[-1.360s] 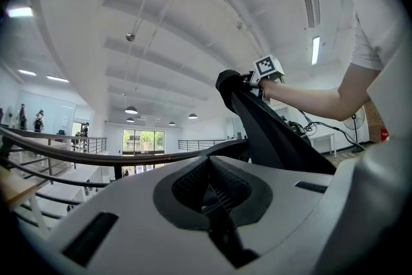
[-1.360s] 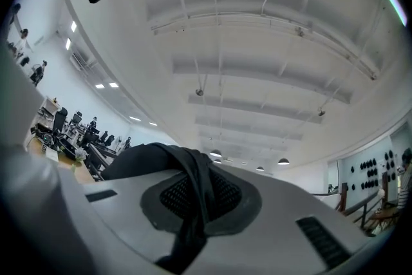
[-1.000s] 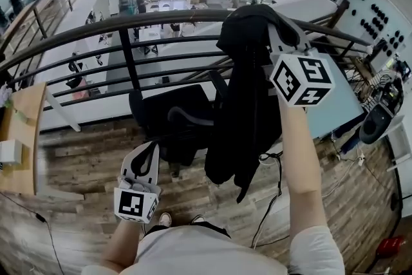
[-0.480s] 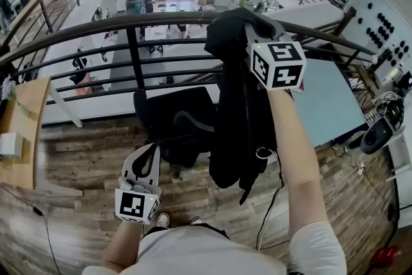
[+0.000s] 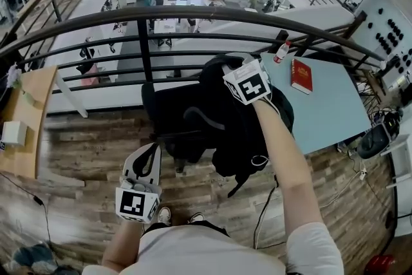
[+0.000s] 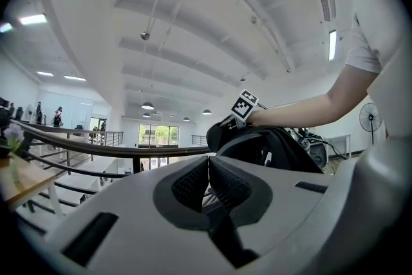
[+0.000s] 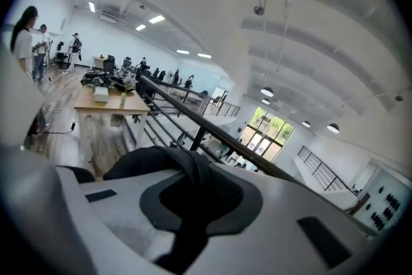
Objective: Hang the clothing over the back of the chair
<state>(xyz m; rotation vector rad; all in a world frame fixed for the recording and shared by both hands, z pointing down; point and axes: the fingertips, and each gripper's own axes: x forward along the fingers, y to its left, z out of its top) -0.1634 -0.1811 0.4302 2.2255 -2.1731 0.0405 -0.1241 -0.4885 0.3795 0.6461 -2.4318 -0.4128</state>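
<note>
A black office chair [image 5: 174,119] stands in front of me by the railing. The black clothing [image 5: 254,132] hangs bunched against the right side of the chair's back, and its lower end dangles toward the floor. My right gripper [image 5: 226,69] holds the garment's top fold, with its marker cube above the chair back. In the right gripper view, black cloth [image 7: 183,167] is pinched between the jaws. My left gripper [image 5: 149,151] sits low, left of the chair, with its pads [image 6: 222,180] pressed together on nothing. The clothing [image 6: 273,145] also shows in the left gripper view.
A dark metal railing [image 5: 193,13] runs across behind the chair, with a drop to a lower floor beyond. A light blue table [image 5: 328,113] at the right carries a red book [image 5: 301,75]. A wooden desk [image 5: 26,132] stands at the left. A cable [image 5: 267,203] trails on the floor.
My right gripper has come down with the clothing, from above the railing's top bar to the chair's back. The left gripper has barely moved.
</note>
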